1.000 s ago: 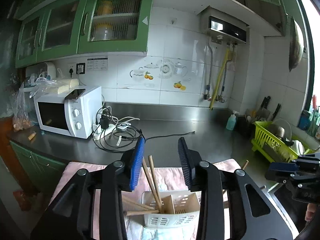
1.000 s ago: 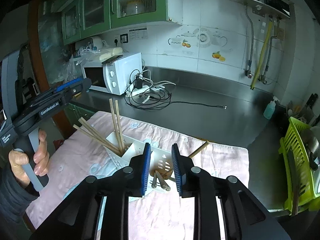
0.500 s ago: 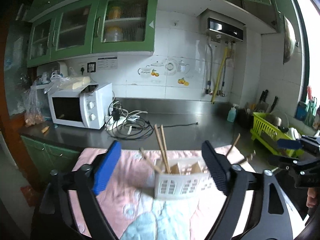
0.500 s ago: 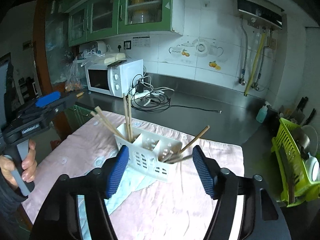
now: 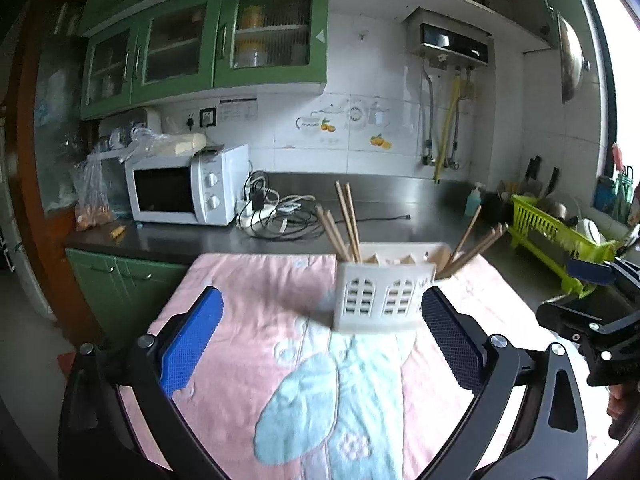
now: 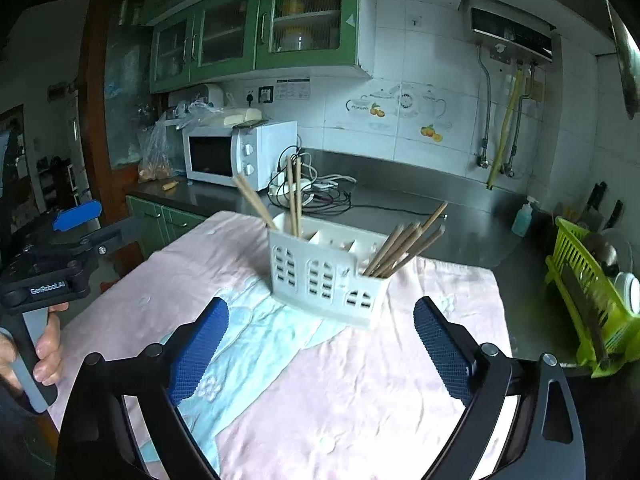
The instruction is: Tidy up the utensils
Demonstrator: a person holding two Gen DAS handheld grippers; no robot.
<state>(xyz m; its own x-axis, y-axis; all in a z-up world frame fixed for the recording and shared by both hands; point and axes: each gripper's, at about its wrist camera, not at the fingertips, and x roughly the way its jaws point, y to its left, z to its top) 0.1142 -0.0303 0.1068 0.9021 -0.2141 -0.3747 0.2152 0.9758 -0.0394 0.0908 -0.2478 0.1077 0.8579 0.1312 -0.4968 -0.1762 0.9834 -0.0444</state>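
A white utensil caddy (image 5: 384, 294) (image 6: 326, 276) stands on a pink and light-blue cloth (image 5: 280, 328) (image 6: 340, 392). Wooden chopsticks (image 5: 345, 220) (image 6: 294, 200) stand in its left compartment, and several more chopsticks (image 5: 470, 240) (image 6: 404, 246) lean out of its right compartment. My left gripper (image 5: 320, 342) is open and empty, just in front of the caddy. My right gripper (image 6: 322, 348) is open and empty, in front of the caddy. The right gripper's body shows at the right edge of the left wrist view (image 5: 592, 312), and the left gripper's body shows at the left of the right wrist view (image 6: 60, 264).
A white microwave (image 5: 186, 190) and a tangle of cables (image 5: 276, 216) sit on the steel counter (image 5: 400, 224) behind the cloth. A green dish rack (image 5: 552, 236) (image 6: 592, 292) stands at the right. A soap bottle (image 6: 522, 218) is near the back wall.
Both grippers have opened wide and drawn back from the caddy, which now stands free on the cloth with the chopsticks in it.
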